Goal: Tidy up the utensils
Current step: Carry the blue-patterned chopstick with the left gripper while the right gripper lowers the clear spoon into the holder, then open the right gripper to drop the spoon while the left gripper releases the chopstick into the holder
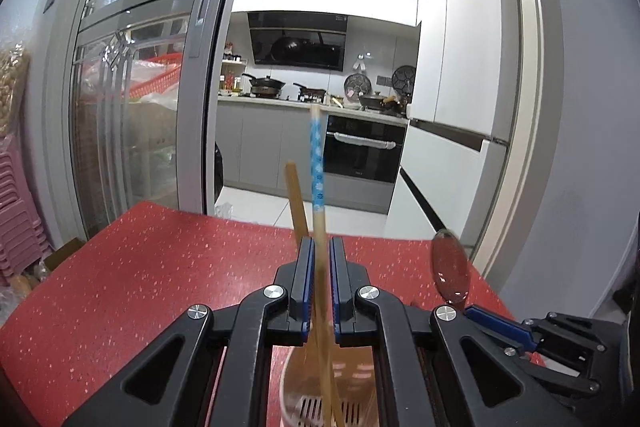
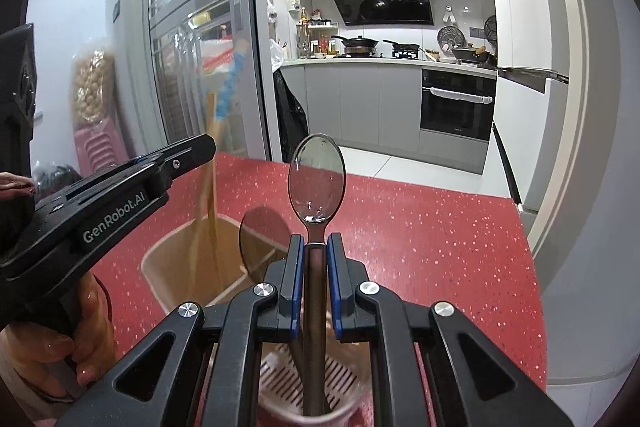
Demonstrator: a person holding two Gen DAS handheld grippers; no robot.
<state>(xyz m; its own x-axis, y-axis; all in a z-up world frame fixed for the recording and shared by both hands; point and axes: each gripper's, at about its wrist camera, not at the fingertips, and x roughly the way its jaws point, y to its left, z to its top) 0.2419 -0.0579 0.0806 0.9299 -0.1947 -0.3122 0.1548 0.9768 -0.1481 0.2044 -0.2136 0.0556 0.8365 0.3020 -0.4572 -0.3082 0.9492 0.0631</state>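
while the chopsticks (image 1: 317,187) stand nearly upright between the blue pads of the left hand-held gripper (image 1: 321,267), their lower ends reach down into a beige utensil holder (image 1: 352,387) with a slotted bottom, seen blurred beneath the jaws. one chopstick carries a blue and white patterned band near its top; the other is plain wood and leans a little to the left. the left hand-held gripper is pinching the patterned chopstick, its pads pressed close on it; whether the plain one is also clamped cannot be told.

the metal spoon (image 2: 317,179) stands bowl up in the right hand-held gripper (image 2: 315,267), whose jaws are pressed together on its handle. the handle runs down between the pads into the holder (image 2: 192,267), over the slotted drain at its base. in the left wrist view the spoon (image 1: 450,269) shows just to the right, above the other gripper's blue fingertip.

the holder sits on a red speckled counter (image 2: 440,227). a person's hand (image 2: 80,339) grips the handle of the left tool at the lower left of the right wrist view.

beyond the counter a glass sliding door (image 1: 160,67) opens onto a kitchen with grey cabinets, a built-in oven (image 1: 360,151), a range hood (image 1: 298,41) and pans on the stove. a white refrigerator (image 1: 460,47) with magnets stands to the right.
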